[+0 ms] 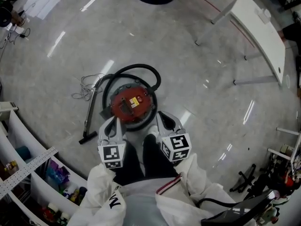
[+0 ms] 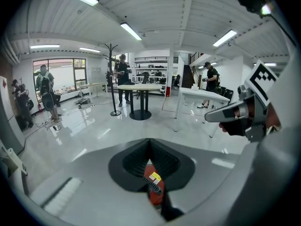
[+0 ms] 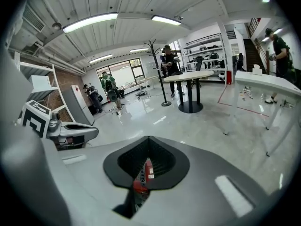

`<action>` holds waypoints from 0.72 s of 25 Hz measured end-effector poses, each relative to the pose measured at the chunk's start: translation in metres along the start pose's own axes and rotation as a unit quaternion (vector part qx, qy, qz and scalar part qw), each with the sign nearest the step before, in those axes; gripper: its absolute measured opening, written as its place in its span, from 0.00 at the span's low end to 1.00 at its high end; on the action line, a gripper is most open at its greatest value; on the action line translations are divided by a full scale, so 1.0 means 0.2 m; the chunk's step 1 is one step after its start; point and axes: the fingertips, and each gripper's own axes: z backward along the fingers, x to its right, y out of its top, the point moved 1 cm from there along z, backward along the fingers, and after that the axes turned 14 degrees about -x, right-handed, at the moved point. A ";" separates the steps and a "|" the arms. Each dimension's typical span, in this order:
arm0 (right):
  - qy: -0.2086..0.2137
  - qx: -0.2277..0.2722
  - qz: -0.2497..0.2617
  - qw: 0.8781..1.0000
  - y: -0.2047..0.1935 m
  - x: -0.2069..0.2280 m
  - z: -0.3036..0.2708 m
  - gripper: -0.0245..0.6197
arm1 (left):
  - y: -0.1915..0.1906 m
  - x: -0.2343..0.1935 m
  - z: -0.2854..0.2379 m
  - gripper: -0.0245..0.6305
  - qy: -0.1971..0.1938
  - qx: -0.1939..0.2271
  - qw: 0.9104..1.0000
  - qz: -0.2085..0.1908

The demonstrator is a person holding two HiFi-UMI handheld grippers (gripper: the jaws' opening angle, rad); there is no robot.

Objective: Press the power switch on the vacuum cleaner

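Left fingers [image 2: 89,182] are pressed together at the tips with nothing between them. The right fingers [image 3: 225,182] match: tips meeting, no load, just a dark, pad-lined hollow behind the seam. Through each hollow you catch a sliver of red. That's the vacuum cleaner [image 1: 131,105], standing on the floor [image 1: 197,79] right at the person's feet.

From the head view, the left gripper [image 1: 115,122] hangs just over the near left edge of the vacuum cleaner. The right gripper [image 1: 162,118] hangs just off its near right edge, so there's one on either side, both aimed down at the red lid. Closed tips make sense here, I'd say: a switch wants a blunt poke, not a pinch.

The black hose [image 1: 141,69] loops round the far side of the vacuum cleaner and the wand [image 1: 90,114] lies to its left, so neither blocks the way down. The power switch itself? Can't pick it out. There's a yellow label [image 1: 134,102] and a dark bar [image 1: 125,106] on the lid, and no finer detail than that. Neither pair of fingers looks to be touching the vacuum cleaner, so I'd judge the press not yet made.
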 end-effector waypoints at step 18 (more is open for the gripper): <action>-0.009 -0.053 -0.012 0.998 -0.31 0.03 -0.40 0.04 | -0.25 0.07 -0.35 0.04 -0.028 -0.027 0.999 0.021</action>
